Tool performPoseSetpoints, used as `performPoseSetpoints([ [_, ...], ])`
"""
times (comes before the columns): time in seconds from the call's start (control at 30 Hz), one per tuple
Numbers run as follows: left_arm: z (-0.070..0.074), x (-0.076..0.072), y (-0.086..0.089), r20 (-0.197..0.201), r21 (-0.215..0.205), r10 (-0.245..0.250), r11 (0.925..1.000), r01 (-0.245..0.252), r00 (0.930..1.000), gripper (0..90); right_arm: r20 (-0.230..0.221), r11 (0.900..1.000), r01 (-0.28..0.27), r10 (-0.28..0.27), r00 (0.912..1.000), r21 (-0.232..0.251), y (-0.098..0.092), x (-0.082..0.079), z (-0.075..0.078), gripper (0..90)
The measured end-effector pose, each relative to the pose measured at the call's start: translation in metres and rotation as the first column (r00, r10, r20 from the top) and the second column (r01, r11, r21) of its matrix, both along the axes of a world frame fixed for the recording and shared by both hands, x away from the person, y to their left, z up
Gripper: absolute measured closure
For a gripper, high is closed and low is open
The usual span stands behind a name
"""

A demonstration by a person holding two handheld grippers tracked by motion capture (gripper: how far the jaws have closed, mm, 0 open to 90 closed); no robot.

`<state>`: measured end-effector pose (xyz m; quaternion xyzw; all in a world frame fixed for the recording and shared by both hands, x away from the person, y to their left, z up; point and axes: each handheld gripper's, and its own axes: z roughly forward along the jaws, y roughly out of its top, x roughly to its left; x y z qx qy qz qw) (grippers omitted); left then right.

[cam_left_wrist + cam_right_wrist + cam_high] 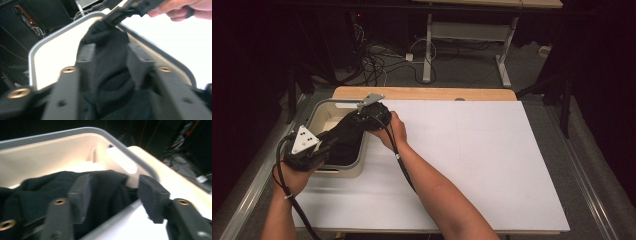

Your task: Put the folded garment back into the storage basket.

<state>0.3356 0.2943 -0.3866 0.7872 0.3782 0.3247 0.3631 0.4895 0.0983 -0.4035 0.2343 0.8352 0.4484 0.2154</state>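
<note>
A black cloth (346,142) lies in the cream bin (323,111) at the left end of the white counter (472,165), bunched up with one fold raised toward the bin's near rim. The step in hand looks like getting the cloth out of the bin, or rearranging the hold on it. The left tool (110,55) stands over the cloth with a ridge of fabric between its pads; the jaws look drawn in on that fold, pinching it, though the blur leaves the contact a little uncertain. The right tool (112,195) is spread: one pad lies against the cloth inside the bin, the other stands outside the rim over the counter, so it straddles the bin wall and grips nothing. In the high view the right hand (393,131) sits by the bin's right edge and the left hand (294,175) at its near corner. The next move probably calls for the right tool to shift inward off the rim, close on a free edge of the cloth, and then for both to lift together.
</note>
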Motion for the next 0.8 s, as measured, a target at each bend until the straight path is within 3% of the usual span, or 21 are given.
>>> performPoseSetpoints([
  [0.03, 0.002, 0.003, -0.001, -0.009, -0.001, -0.014, 0.9999, 0.014, 0.9999, 69.4, 0.000, 1.000, 0.000, 0.000, 1.0000, 0.000, 0.000, 0.000, 0.000, 39.8],
  [0.07, 0.005, 0.010, -0.005, -0.026, 0.023, -0.016, 0.9996, 0.016, 0.9995, 76.7, 0.012, 1.000, 0.019, -0.019, 0.9997, 0.016, -0.010, -0.002, 0.004, 37.2],
  [0.13, 0.006, 0.015, -0.006, -0.034, 0.026, -0.023, 0.9994, 0.024, 0.9992, 82.1, 0.013, 1.000, 0.020, -0.021, 0.9997, 0.024, -0.015, -0.002, 0.005, 37.3],
  [0.2, 0.010, 0.032, -0.011, -0.071, 0.044, -0.036, 0.9982, 0.039, 0.9968, 83.2, 0.016, 0.997, 0.032, -0.033, 0.9993, 0.065, -0.034, -0.006, 0.010, 34.6],
  [0.3, 0.011, 0.043, -0.015, -0.088, 0.063, -0.037, 0.9971, 0.043, 0.9954, 86.3, 0.030, 0.996, 0.032, -0.035, 0.9990, 0.084, -0.045, -0.011, 0.013, 32.4],
  [0.4, 0.007, 0.061, -0.023, -0.127, 0.123, -0.046, 0.9905, 0.061, 0.9908, 87.3, 0.073, 0.995, 0.042, -0.049, 0.9961, 0.094, -0.070, -0.023, 0.017, 27.9],
  [0.43, 0.005, 0.066, -0.024, -0.145, 0.126, -0.046, 0.9900, 0.065, 0.9884, 87.3, 0.073, 0.995, 0.042, -0.049, 0.9961, 0.094, -0.070, -0.023, 0.017, 27.9],
  [0.57, -0.006, 0.084, -0.028, -0.210, 0.148, -0.023, 0.9875, 0.055, 0.9774, 87.3, 0.104, 0.991, 0.041, -0.054, 0.9931, 0.125, -0.103, -0.039, 0.022, 26.4],
  [0.6, -0.010, 0.090, -0.028, -0.226, 0.150, -0.010, 0.9877, 0.045, 0.9741, 87.3, 0.116, 0.990, 0.038, -0.054, 0.9918, 0.135, -0.121, -0.047, 0.024, 26.4],
  [0.67, -0.013, 0.095, -0.028, -0.243, 0.154, -0.005, 0.9872, 0.043, 0.9701, 87.3, 0.121, 0.990, 0.039, -0.055, 0.9911, 0.135, -0.128, -0.051, 0.025, 26.6],
  [0.73, -0.019, 0.102, -0.028, -0.263, 0.155, 0.006, 0.9873, 0.036, 0.9648, 87.3, 0.137, 0.988, 0.041, -0.061, 0.9886, 0.147, -0.161, -0.065, 0.028, 27.2],
  [0.77, -0.021, 0.105, -0.028, -0.277, 0.156, 0.012, 0.9872, 0.033, 0.9607, 87.3, 0.137, 0.988, 0.041, -0.061, 0.9886, 0.147, -0.161, -0.065, 0.028, 27.2],
  [0.8, -0.026, 0.110, -0.028, -0.294, 0.158, 0.013, 0.9868, 0.035, 0.9558, 87.2, 0.146, 0.986, 0.047, -0.071, 0.9868, 0.162, -0.180, -0.074, 0.028, 27.7],
])
